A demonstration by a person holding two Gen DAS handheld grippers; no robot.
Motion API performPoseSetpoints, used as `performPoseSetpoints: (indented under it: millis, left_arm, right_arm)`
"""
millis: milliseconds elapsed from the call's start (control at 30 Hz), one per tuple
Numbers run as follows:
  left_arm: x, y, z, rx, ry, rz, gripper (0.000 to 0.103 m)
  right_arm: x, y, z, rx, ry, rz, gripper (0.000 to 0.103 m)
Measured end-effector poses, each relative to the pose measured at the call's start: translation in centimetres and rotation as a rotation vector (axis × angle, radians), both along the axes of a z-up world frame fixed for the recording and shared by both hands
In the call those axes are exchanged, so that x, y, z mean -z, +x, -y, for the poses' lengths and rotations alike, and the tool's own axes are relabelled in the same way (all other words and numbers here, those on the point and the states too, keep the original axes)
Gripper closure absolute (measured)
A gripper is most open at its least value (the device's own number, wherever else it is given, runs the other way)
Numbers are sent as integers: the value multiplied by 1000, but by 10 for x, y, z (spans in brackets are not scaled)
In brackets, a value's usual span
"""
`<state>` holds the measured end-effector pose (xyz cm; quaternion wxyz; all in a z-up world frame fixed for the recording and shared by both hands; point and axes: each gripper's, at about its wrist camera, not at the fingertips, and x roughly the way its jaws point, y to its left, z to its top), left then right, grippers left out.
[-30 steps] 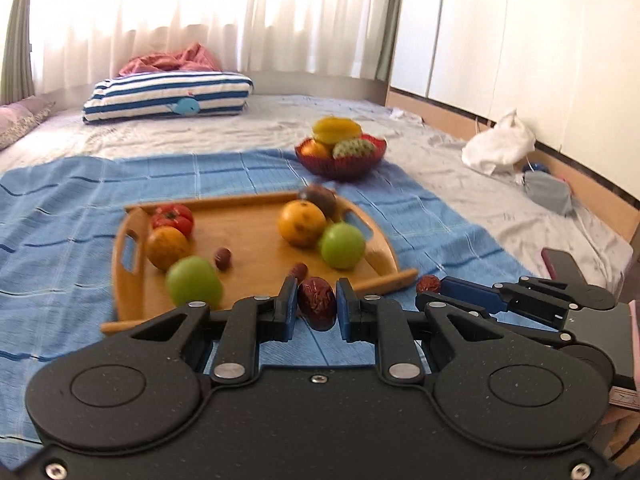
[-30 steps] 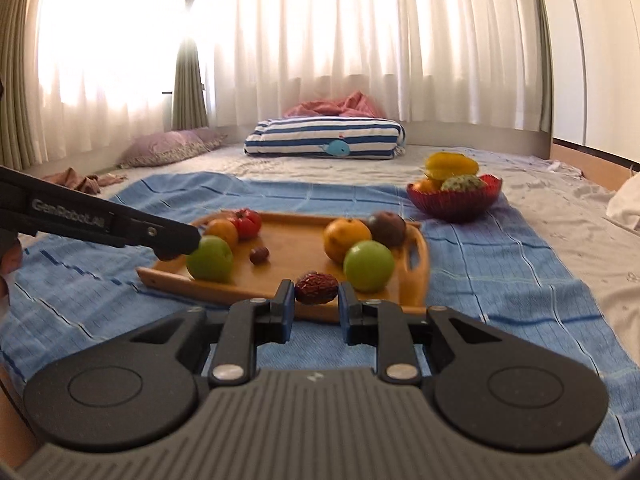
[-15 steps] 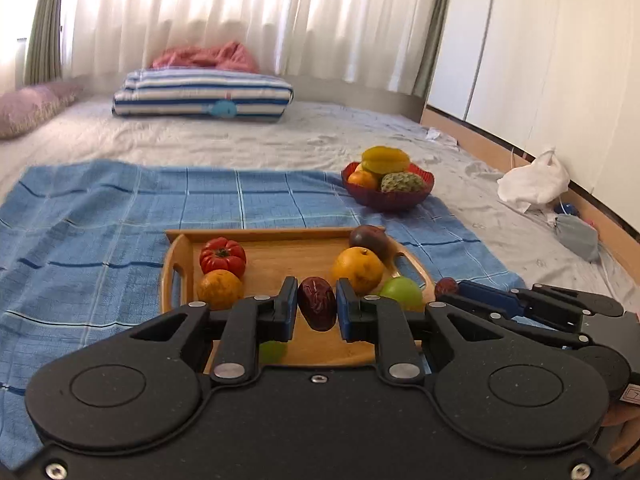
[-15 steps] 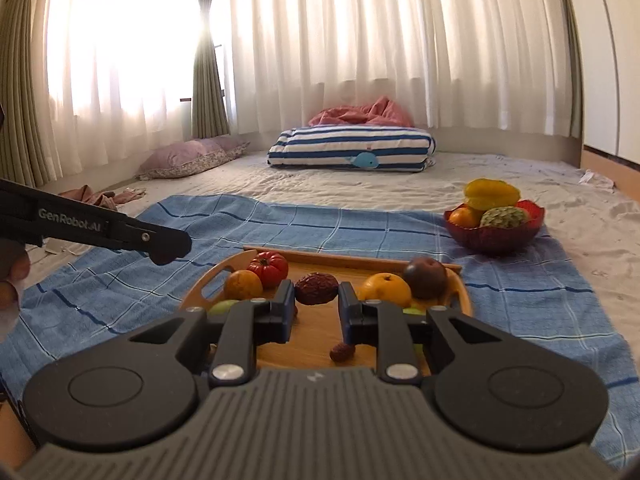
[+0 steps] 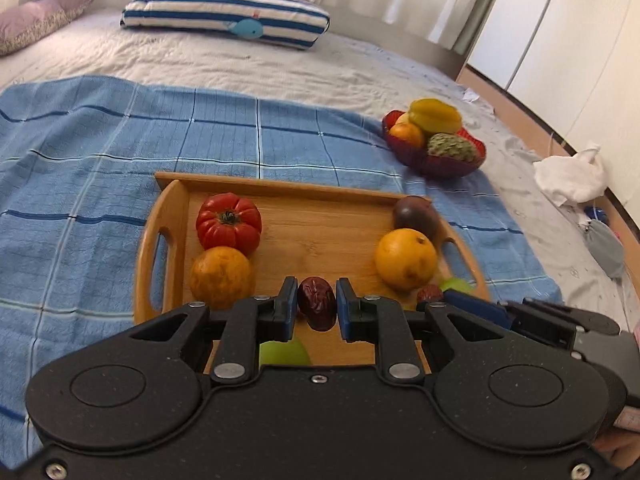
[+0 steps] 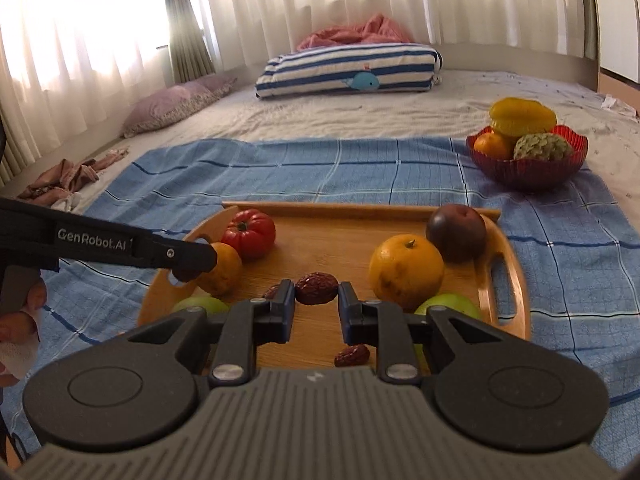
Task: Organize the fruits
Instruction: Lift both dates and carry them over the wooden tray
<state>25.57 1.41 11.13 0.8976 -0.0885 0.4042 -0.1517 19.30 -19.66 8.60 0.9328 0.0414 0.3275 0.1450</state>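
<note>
My left gripper (image 5: 317, 304) is shut on a wrinkled red date (image 5: 316, 303) above the near part of the wooden tray (image 5: 280, 187). My right gripper (image 6: 316, 296) is shut on a second red date (image 6: 316, 288) over the same tray (image 6: 360, 207). On the tray lie a red tomato (image 5: 228, 222), two oranges (image 5: 221, 276) (image 5: 405, 258), a dark round fruit (image 5: 415, 214), green apples (image 6: 448, 306) and a loose date (image 6: 352, 355). The right gripper (image 5: 476, 306) shows at the right of the left wrist view. The left gripper (image 6: 188, 266) shows at the left of the right wrist view.
A red bowl (image 5: 434, 162) with a starfruit, an orange and a green scaly fruit stands beyond the tray's right end on the blue checked cloth (image 5: 100, 152). A striped pillow (image 5: 224, 16) lies far back. White cloth (image 5: 572, 178) and a grey pouch lie at the right.
Both grippers have moved forward over the tray, each still holding its date. The views now look more steeply down at the tray, which fills more of each frame.
</note>
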Motion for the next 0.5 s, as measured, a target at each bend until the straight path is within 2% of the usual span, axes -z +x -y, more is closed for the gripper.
performPoseSetpoints:
  millis: [233, 500]
  left_arm:
    - [26, 46, 17, -23, 24, -63, 84]
    - [51, 70, 25, -50, 98, -87, 84]
  right_arm:
    - [18, 39, -3, 26, -5, -109, 76]
    - [41, 60, -3, 59, -7, -184, 76]
